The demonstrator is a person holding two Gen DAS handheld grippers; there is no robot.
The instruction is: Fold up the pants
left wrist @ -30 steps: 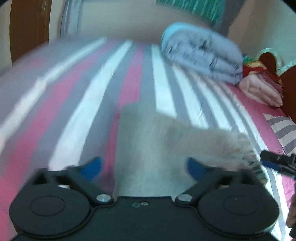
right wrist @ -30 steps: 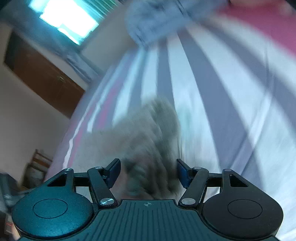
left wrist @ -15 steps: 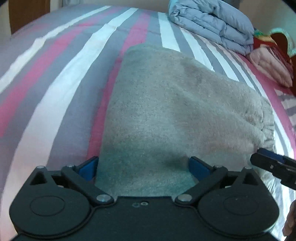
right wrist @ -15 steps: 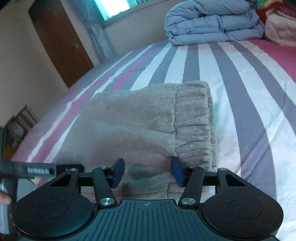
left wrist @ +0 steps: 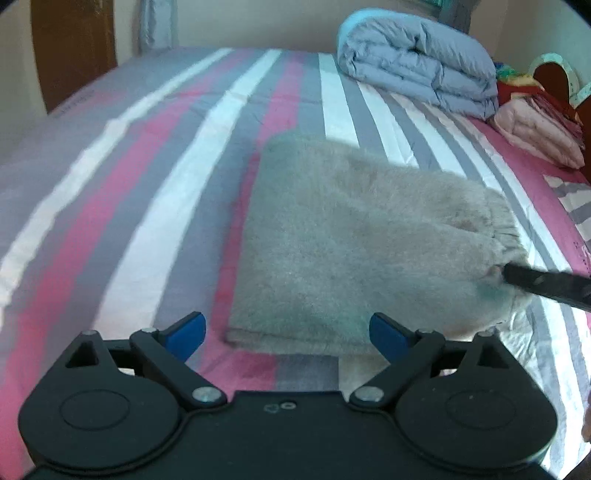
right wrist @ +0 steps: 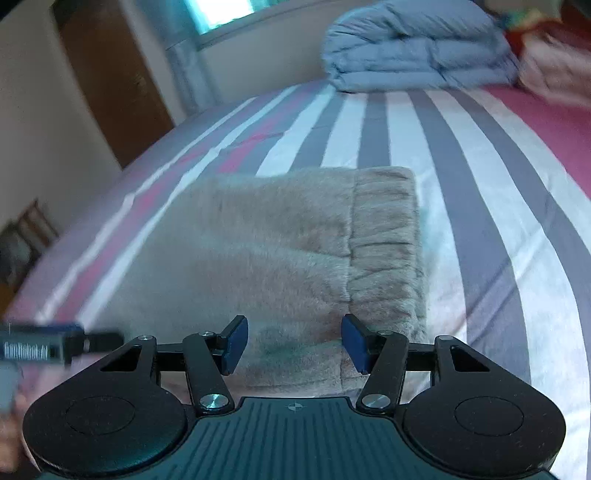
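Observation:
The grey fleece pants [left wrist: 351,240] lie folded in a flat rectangle on the striped bed sheet [left wrist: 147,206], with the ribbed waistband [right wrist: 384,240] at the right end. My left gripper [left wrist: 286,334] hovers at the pants' near edge. Its jaws are wide and closing, and the blue pads [left wrist: 186,330] touch no cloth. My right gripper [right wrist: 295,343] sits low over the waistband end, half open, with fleece below the gap and nothing pinched. One of its dark fingers [left wrist: 535,282] shows at the waistband in the left wrist view. The left gripper's body [right wrist: 44,345] appears blurred at the left of the right wrist view.
A folded blue-grey duvet [left wrist: 417,62] lies at the far end of the bed, with a pink folded blanket [left wrist: 535,133] and a wooden headboard [left wrist: 554,77] to its right. A brown door [right wrist: 107,85] and a window [right wrist: 221,11] are beyond the bed. A chair [right wrist: 26,236] stands at the left.
The left gripper has drawn back, so the pants' near edge now shows in front of its fingertips. The right gripper's view has levelled and its jaws have narrowed. The pants lie still.

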